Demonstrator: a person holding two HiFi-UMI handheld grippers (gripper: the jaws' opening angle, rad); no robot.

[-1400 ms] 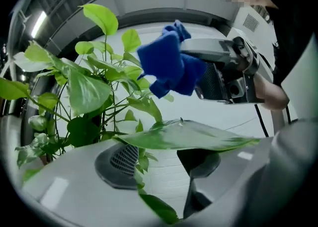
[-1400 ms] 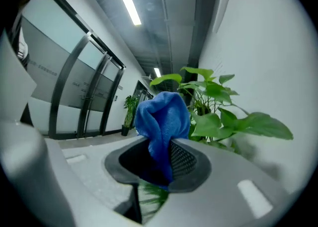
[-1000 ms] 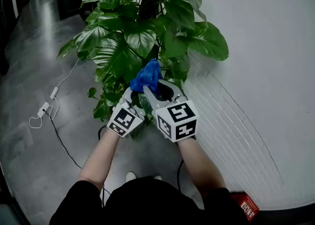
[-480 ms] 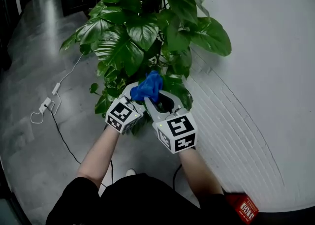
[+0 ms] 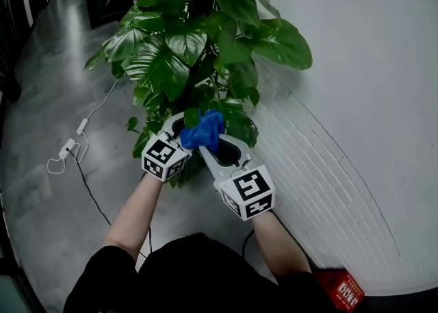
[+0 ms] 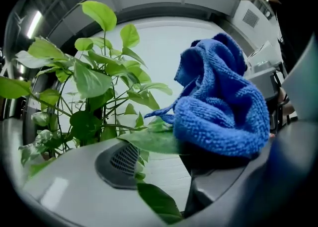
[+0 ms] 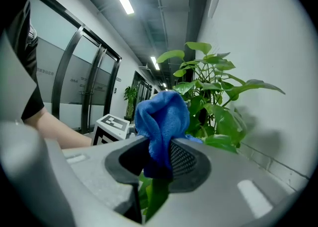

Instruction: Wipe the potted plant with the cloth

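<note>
**Cloth clamped at the plant's low leaves**

The blue cloth (image 5: 203,130) sits bunched against the near, low leaves of the plant (image 5: 198,38), clenched in the right gripper (image 7: 158,164). Just left of it, the left gripper (image 6: 159,171) has its jaws apart, a leaf (image 6: 151,140) lying across the gap. A white wall (image 5: 363,99) stands at the right. A cable (image 5: 66,148) lies on the floor (image 5: 41,195) at the left.

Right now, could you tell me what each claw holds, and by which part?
The right claw pinches the blue cloth by its bunched lower end; the left claw stands open around a leaf, gripping nothing.
</note>
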